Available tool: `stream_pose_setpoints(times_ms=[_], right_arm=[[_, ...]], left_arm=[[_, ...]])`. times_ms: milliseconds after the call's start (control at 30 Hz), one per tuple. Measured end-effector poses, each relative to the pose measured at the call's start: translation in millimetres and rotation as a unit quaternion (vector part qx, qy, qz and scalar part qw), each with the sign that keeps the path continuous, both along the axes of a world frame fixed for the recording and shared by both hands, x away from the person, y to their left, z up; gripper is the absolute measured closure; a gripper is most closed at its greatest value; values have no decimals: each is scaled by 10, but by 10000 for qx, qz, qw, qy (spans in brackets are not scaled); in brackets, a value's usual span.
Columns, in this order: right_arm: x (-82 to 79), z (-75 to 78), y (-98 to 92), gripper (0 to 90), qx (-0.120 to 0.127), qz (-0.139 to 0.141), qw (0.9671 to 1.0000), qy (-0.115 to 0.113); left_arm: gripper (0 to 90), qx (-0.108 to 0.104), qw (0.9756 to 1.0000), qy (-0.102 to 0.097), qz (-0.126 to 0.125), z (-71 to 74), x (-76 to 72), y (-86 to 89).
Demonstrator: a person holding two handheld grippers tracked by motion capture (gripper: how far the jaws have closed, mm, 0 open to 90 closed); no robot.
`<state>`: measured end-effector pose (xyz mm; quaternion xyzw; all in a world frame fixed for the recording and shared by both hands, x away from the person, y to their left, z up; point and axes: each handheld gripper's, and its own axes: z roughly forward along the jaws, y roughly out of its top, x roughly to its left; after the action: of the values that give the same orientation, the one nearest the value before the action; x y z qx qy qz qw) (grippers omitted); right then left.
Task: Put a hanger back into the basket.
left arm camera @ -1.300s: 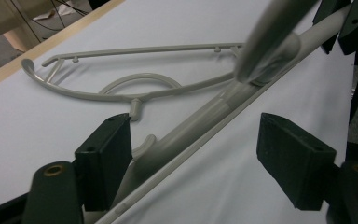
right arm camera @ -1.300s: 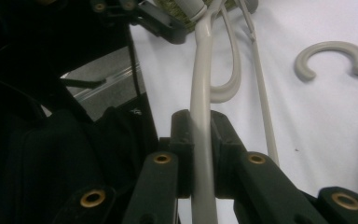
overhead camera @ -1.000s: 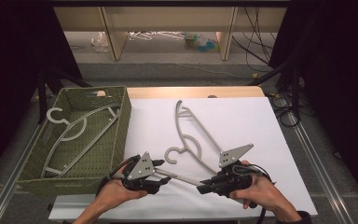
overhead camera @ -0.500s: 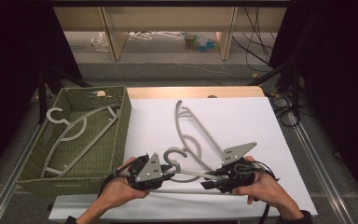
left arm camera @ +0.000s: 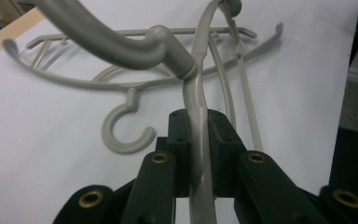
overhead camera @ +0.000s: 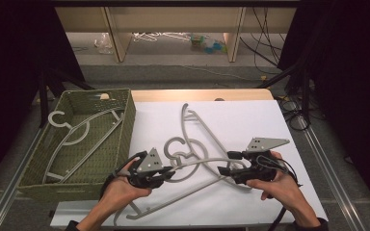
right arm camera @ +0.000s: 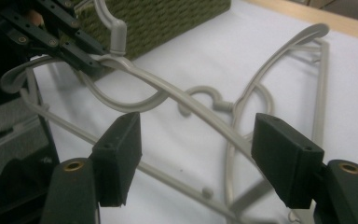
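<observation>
Left claw [overhead camera: 169,174] gripping hanger [overhead camera: 200,162], basket [overhead camera: 125,120]

Count at this frame: three grey plastic hangers in all. Two hangers lie on the white table sheet [overhead camera: 250,120], overlapping each other: one held hanger [overhead camera: 197,166] crossing over a second flat hanger [overhead camera: 197,130]. One more hanger [overhead camera: 77,139] lies inside the basket. One green woven basket [overhead camera: 125,120] stands at the left of the sheet. Two hand-held grippers are present, left gripper [overhead camera: 166,174] and right gripper [overhead camera: 224,171], each with two black jaws, one per hand.
</observation>
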<state>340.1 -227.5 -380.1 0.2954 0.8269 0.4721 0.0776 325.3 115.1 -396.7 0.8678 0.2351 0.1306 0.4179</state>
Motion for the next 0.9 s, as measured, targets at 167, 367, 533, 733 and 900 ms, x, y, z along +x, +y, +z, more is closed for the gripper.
stream_pose_setpoints(times_ms=[167,367,533,733,900], right_arm=[[11,10,-41,327,122,-28,9999,-117],[38,-68,-44,317,164,-152,9997,-79],[41,-131,-8,307,-20,-158,9998,-89],[48,-194,21,287,-82,-113,9999,50],[55,-245,46,262,-144,-89,9998,94]], left_arm=[[801,-529,9977,237,342,41,39,225],[801,-963,9926,358,646,156,23,421],[797,-1064,9902,372,830,236,-8,560],[796,-1310,9861,226,998,400,-57,716],[796,-1449,9833,128,1095,534,-116,867]])
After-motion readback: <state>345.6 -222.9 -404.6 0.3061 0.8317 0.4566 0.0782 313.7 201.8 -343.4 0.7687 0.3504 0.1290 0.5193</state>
